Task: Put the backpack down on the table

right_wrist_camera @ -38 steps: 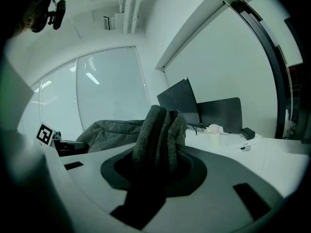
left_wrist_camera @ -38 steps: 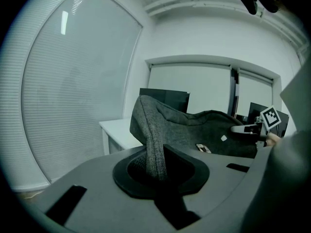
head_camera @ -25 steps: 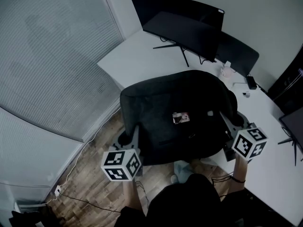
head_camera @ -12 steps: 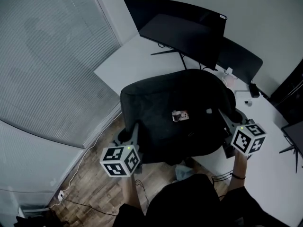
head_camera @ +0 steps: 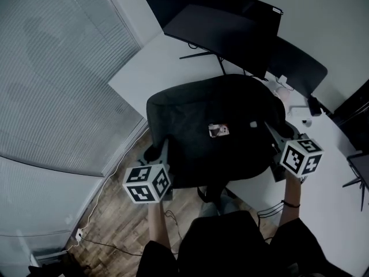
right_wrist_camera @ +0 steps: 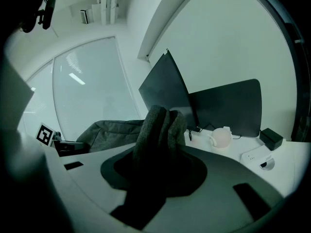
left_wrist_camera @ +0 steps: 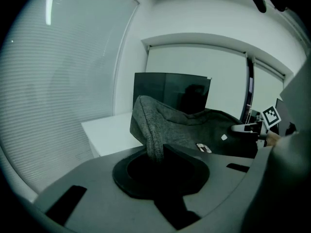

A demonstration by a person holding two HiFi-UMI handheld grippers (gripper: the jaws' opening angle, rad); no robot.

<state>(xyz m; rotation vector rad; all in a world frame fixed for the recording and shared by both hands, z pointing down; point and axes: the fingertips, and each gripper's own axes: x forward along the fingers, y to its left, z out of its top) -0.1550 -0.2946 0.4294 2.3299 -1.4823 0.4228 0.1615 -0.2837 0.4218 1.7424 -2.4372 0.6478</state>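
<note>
Dark grey fabric backpack hangs spread out btwn the two grippers, broad face up, at the near corner of the white worktop. Far part of the bag is over the worktop. Its near edge overhangs the wood-plank floor. Can't tell whether the underside touches the worktop.

L gripper is clamped on a fold of fabric at the bag's left edge. In the left gripper view the grey cloth runs straight into the jaws, pinched thin, w/ the jaws almost together. R gripper is clamped on the bag's right edge. The right gripper view shows a thicker bunch of folded cloth btwn its jaws, so they stand wider apart.

A small rectangular label lies approx mid-panel, w/ a tiny pale patch to its right. A dark strap dangles from the near edge, above the floor.

Behind the bag a wide curved black monitor stands on a thin-legged stand. Beside it, to the right, is a second dark flat screen. A small pale rounded object sits on the worktop just beside the bag's far right corner, w/ a small black box further right. Closed grey window blinds fill the left side.
</note>
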